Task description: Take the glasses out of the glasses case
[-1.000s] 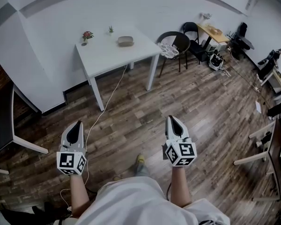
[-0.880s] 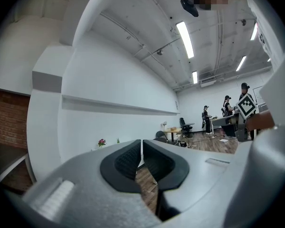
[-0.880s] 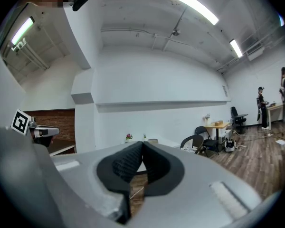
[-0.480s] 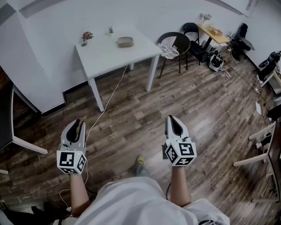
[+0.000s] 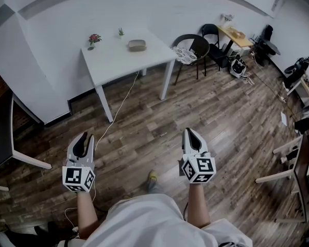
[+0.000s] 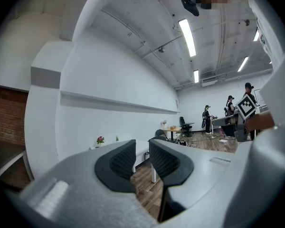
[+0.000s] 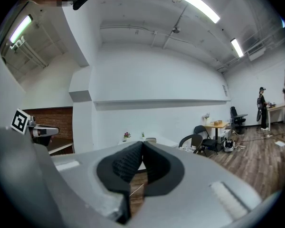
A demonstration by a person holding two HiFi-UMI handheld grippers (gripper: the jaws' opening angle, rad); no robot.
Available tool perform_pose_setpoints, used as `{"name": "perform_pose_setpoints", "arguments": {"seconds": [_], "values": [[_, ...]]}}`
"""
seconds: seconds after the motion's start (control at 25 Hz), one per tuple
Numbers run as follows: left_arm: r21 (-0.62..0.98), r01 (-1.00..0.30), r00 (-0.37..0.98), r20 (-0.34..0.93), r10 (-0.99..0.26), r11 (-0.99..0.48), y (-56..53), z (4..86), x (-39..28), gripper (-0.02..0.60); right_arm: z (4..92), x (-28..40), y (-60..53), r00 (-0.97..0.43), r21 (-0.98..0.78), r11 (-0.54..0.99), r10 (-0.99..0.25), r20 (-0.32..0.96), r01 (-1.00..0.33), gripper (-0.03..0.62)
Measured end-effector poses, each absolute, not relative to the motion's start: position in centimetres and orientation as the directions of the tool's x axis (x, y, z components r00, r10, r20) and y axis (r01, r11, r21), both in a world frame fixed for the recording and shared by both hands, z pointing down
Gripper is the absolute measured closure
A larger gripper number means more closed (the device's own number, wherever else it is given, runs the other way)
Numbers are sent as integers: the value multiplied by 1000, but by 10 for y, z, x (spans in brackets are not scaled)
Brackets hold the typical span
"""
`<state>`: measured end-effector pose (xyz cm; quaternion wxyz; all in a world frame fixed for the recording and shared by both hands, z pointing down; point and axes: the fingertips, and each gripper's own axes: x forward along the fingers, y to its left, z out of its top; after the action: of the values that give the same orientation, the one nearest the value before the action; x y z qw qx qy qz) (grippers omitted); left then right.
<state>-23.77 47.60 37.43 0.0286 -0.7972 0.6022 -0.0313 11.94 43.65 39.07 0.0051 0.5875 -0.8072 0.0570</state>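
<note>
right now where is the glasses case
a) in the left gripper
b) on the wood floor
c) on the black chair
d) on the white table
d: the glasses case lies on the white table by the wall, near the flowers, far ahead of the left gripper and the right gripper, which both hold nothing.
</note>
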Motion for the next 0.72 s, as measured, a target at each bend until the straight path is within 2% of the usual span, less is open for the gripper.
{"name": "perform_pose_setpoints", "arguments": {"seconds": [0.72], "values": [[-98, -951, 287, 68, -955, -293, 380, 389, -213, 486, 405, 140, 341, -337, -113, 325, -935, 109, -939, 591]]}}
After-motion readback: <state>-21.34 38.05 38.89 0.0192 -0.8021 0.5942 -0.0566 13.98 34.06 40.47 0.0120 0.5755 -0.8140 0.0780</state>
